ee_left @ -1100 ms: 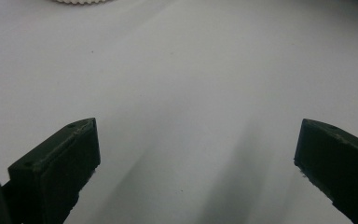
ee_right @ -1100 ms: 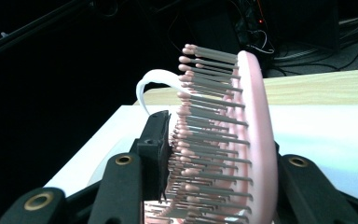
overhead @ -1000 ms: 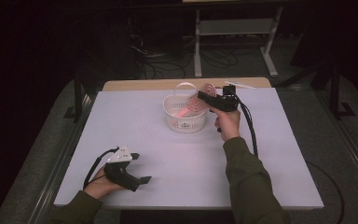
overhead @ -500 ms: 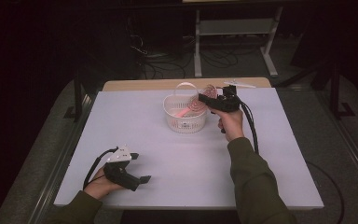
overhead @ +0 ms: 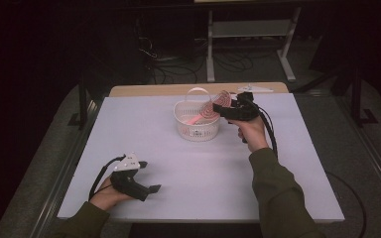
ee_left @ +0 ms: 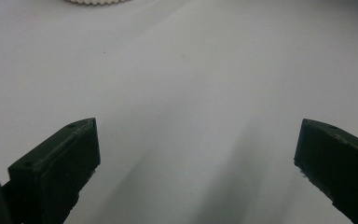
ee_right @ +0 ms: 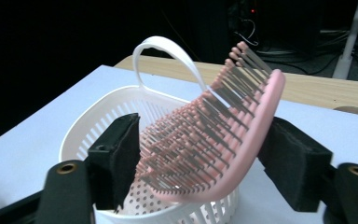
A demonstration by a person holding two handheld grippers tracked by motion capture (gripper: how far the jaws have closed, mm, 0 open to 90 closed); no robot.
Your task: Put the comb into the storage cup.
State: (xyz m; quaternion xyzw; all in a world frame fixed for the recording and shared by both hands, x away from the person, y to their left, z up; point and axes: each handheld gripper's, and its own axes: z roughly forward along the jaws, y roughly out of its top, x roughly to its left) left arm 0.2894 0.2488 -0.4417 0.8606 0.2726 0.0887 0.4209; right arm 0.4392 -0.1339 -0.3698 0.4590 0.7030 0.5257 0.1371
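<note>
- The pink hairbrush (ee_right: 223, 135) leans in the white basket (ee_right: 121, 107), its lower end down inside, its top sticking up past the rim, bristles turned toward the basket's arched handle (ee_right: 163, 53)
- In the high view the hairbrush (overhead: 206, 113) sits on the right side of the basket (overhead: 197, 126), which stands on the far middle of the white table (overhead: 198, 168)
- My right gripper (ee_right: 200, 163) has its jaws on either side of the hairbrush; they have just been opening, and now stand about half open, with a gap between the left pad and the bristles, so I am not pressing on it; whether the right pad still touches the brush's back I cannot tell
- From above, my right gripper (overhead: 221, 109) is level over the basket's right edge, my hand below it, its cable trailing back along my sleeve
- My left gripper (overhead: 146, 176) rests well apart from the basket, near the table's front left corner, in my left hand
- In its own view my left gripper (ee_left: 193, 154) is wide open with nothing but bare table between the jaws, and the basket's base (ee_left: 98, 2) is just at the top edge
</note>
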